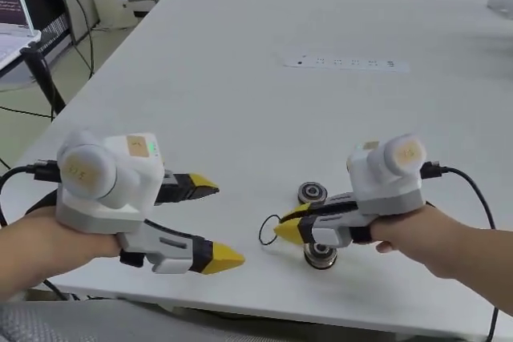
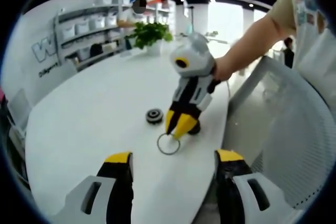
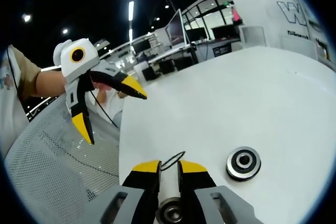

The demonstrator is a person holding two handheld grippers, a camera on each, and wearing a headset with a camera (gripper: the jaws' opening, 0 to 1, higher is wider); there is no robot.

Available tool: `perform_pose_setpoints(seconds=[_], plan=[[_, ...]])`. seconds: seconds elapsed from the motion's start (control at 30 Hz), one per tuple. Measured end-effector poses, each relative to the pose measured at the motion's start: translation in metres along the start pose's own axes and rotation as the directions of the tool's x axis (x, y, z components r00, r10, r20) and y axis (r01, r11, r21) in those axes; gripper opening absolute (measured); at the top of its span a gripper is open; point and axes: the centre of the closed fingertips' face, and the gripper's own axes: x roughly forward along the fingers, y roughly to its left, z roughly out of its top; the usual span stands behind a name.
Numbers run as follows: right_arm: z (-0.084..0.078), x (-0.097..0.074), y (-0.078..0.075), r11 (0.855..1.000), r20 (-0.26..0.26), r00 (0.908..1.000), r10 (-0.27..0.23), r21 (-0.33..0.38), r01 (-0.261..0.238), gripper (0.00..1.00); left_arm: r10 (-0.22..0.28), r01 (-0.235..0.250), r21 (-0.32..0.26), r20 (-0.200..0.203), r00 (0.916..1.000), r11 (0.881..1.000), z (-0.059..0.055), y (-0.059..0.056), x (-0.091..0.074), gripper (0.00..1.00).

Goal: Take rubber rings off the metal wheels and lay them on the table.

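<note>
My right gripper (image 1: 282, 231) is shut on a thin black rubber ring (image 1: 268, 230), which sticks out as a loop from its yellow tips just above or on the white table (image 1: 240, 102). One metal wheel (image 1: 321, 255) stands right under that gripper. A second wheel (image 1: 312, 192) lies just beyond it. In the right gripper view the ring (image 3: 172, 160) pokes out between the jaws, with a wheel (image 3: 243, 162) to the right. My left gripper (image 1: 216, 222) is open and holds nothing, a hand's width left of the ring (image 2: 168, 144).
A white power strip (image 1: 345, 62) lies flat far back on the table. The table's front edge (image 1: 240, 310) runs just below both grippers. A mesh chair back (image 2: 294, 145) stands off the near side. A cable (image 1: 473, 190) trails from the right gripper.
</note>
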Motion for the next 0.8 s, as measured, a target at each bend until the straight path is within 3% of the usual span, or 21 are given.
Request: perform_pose_setpoints(seconds=[0.27,0.8], plan=[[0.001,-0.005,-0.004,1.000,0.010,0.9997,-0.023,-0.011,0.024,0.23,-0.003,0.003,0.004,-0.001,1.0000,1.000,0.002,-0.001,0.001,0.64],[0.008,-0.025,0.002,0.998,0.045,0.9984,-0.035,-0.045,0.037,0.38,-0.028,0.028,0.017,-0.011,0.9996,0.999,0.007,-0.001,0.012,0.63]])
